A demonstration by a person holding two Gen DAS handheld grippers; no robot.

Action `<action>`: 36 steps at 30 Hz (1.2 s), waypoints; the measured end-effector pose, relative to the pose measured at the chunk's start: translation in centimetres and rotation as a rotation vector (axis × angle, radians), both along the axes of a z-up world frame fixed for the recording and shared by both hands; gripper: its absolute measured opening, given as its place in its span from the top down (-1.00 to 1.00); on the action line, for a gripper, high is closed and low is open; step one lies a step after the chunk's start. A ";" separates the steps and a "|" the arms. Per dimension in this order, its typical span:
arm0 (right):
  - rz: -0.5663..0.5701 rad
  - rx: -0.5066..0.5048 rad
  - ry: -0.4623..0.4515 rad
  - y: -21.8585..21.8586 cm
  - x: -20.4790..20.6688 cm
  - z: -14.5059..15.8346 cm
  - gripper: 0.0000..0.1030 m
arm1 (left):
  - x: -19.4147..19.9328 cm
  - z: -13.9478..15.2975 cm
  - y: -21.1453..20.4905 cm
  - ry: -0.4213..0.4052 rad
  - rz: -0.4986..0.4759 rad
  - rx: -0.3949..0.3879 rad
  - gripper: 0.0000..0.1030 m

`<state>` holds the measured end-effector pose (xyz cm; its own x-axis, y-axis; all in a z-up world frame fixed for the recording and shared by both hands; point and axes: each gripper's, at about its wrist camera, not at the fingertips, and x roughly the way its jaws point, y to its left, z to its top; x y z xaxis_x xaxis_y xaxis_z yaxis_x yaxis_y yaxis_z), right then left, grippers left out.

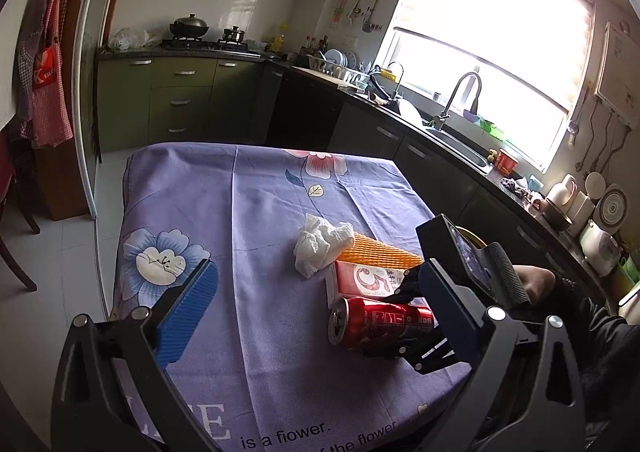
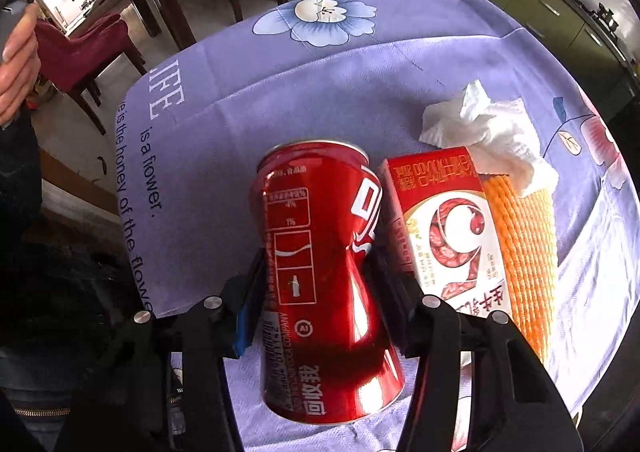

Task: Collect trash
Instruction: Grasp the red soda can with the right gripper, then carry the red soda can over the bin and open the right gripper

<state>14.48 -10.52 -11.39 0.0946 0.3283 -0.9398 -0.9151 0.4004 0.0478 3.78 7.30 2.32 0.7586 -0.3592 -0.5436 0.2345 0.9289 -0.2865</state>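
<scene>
On the desk [image 2: 320, 92], near its right edge, the can [image 2: 324, 276] lies beside the carton [image 2: 440, 228]. Your right gripper [image 2: 320, 292] clamps its dented waist: light, thin-walled, slippery. Left gripper [image 1: 316, 304] stands apart.

The purple tablecloth [image 2: 320, 92] reads "LIFE", "is a flower." and "is the honey of the flower". The red can [image 2: 320, 272] carries Chinese characters, a "1%" table and "COMPANY". The red-and-white carton [image 2: 444, 228] shows a big "6"
</scene>
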 end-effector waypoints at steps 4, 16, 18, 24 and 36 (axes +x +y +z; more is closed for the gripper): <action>-0.010 0.008 -0.022 0.0 -0.5 0.0 0.01 | 0.0 -0.1 -0.2 0.000 -0.003 0.006 -0.86; -0.024 0.114 -0.064 -1.7 -3.8 2.9 0.04 | 0.0 0.3 -1.4 0.002 -0.013 0.042 -0.86; -0.032 0.126 -0.073 -2.3 -4.3 3.2 0.05 | 0.0 0.4 -1.8 0.000 -0.021 0.049 -0.86; -0.065 0.167 -0.082 -4.2 -5.0 3.9 0.08 | -0.5 1.2 -3.5 -0.017 -0.045 0.077 -0.86; -0.148 0.244 -0.086 -7.4 -5.1 5.1 0.11 | -1.8 2.7 -6.0 -0.053 -0.075 0.133 -0.86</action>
<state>9.39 -17.90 -6.30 0.2346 0.5201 -0.8213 -0.8523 0.5163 0.0835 1.96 1.35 5.06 0.7612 -0.3440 -0.5498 0.3166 0.9370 -0.1479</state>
